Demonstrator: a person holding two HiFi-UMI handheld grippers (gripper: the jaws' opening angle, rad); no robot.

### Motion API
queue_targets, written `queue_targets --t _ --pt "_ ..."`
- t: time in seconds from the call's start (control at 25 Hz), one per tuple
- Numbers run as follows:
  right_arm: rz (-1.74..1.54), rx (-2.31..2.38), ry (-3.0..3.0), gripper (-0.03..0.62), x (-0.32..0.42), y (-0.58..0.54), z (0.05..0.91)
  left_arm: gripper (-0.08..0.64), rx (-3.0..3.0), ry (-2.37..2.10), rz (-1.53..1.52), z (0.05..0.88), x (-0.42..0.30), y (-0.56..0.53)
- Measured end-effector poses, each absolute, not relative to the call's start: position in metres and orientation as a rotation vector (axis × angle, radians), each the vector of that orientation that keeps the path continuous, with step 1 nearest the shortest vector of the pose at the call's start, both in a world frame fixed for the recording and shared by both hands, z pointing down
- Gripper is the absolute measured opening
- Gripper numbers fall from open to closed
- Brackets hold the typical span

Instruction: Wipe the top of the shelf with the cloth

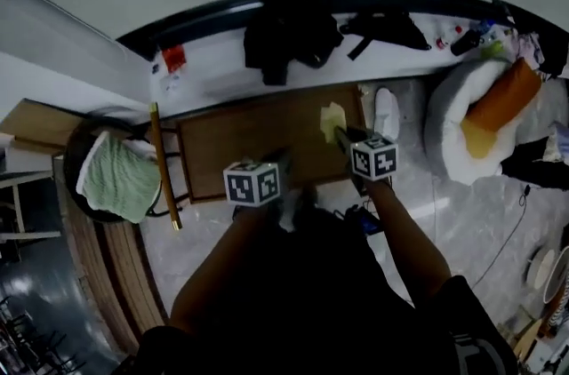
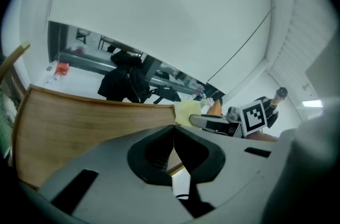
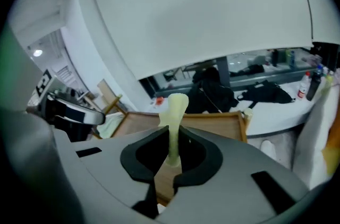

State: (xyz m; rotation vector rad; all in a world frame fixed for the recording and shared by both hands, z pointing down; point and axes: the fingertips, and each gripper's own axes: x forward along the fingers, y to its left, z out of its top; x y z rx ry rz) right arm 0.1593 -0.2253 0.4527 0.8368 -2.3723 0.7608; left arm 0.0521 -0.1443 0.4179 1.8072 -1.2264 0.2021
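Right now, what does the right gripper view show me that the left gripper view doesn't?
Only the right gripper view: the yellow cloth pinched upright between the right claw's jaws, and bottles at the far right of the white counter. Only the left gripper view: the left claw's jaws shut together with nothing between them, and the right claw's marker cube seen from the side. Both: the wooden shelf top, the cloth, and black clothing on the counter behind.
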Motion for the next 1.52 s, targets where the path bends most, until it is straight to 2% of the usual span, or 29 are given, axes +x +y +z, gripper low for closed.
queue_targets --t 0.12,0.24,0.48,0.84,1.2,1.52 --pt "0.732 0.675 -2.568 0.041 0.117 -0.207 0.41 0.011 1.95 -1.125 0.109 0.4 0.044 -0.136" --pt "0.83 0.547 -2.65 0.041 0.102 -0.156 0.382 0.011 2.022 -1.025 -0.036 0.375 0.045 -0.099" --pt "0.815 0.373 -2.852 0.041 0.07 -0.135 0.323 0.011 2.171 -0.952 -0.206 0.317 0.023 -0.068" --pt "0.501 -0.031 -3.06 0.041 0.036 -0.075 0.263 0.011 2.418 -0.922 -0.39 0.229 -0.003 -0.02" --pt "0.444 0.056 -3.136 0.041 0.05 0.035 0.223 0.012 2.513 -0.645 -0.573 0.224 0.008 0.102" --pt "0.364 0.037 -3.109 0.041 0.043 0.161 0.186 0.012 2.559 -0.691 -0.633 0.222 -0.017 0.216"
